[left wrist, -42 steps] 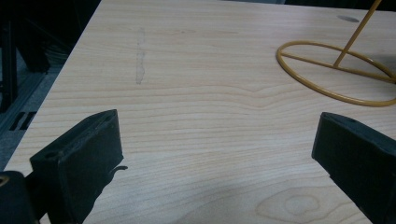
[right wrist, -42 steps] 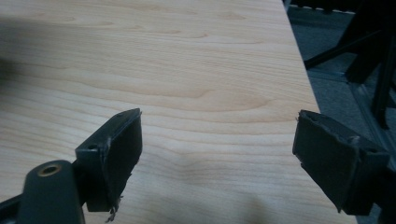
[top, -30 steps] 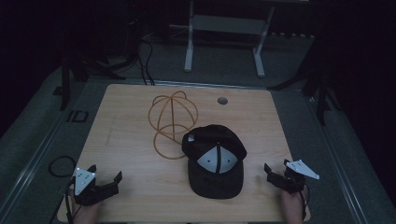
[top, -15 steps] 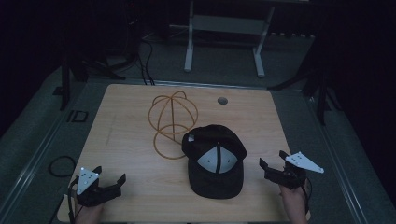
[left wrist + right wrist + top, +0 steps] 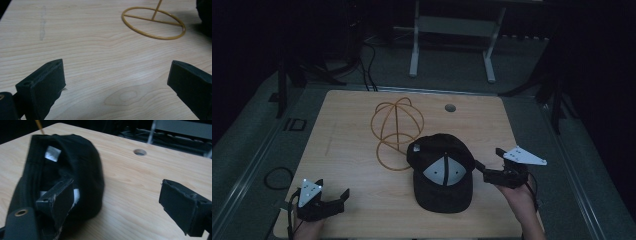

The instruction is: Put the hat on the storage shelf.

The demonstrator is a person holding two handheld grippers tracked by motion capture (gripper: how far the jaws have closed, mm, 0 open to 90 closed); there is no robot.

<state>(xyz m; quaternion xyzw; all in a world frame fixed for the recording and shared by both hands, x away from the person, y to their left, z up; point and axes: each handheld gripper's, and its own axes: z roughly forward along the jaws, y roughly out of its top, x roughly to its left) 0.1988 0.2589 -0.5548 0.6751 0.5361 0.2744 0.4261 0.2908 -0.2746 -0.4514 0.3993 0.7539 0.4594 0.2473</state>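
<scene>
Black fabric marks the cap, which lies on the wooden bench a little toward five o'clock of its middle, brim pointing at six o'clock and a pale triangular panel facing up on the crown. From the right hand-held gripper view, the cap looks tipped so that its inner band and a small white label face the camera, which suggests the crown is not sitting flat.

At three o'clock of the cap the right hand-held gripper has its jaws spread apart, one jaw just at the cap's edge, the other out over bare wood. My reading is that it is lining up to pinch the side of the crown; nothing is clamped yet.

At eleven o'clock of the cap, touching or nearly touching its back rim, stands the gold wire stand, a domed cage on a flat ring base. Its shape fits a cap crown, so the cap is likely meant to go over it. The left hand-held gripper view shows the ring base lying flat on the wood.

Far out at eight o'clock, near the bench's front corner, the left hand-held gripper waits with jaws wide and empty, well apart from both things, probably kept clear until a second hold is needed.

A round cable hole sits at twelve o'clock.
</scene>
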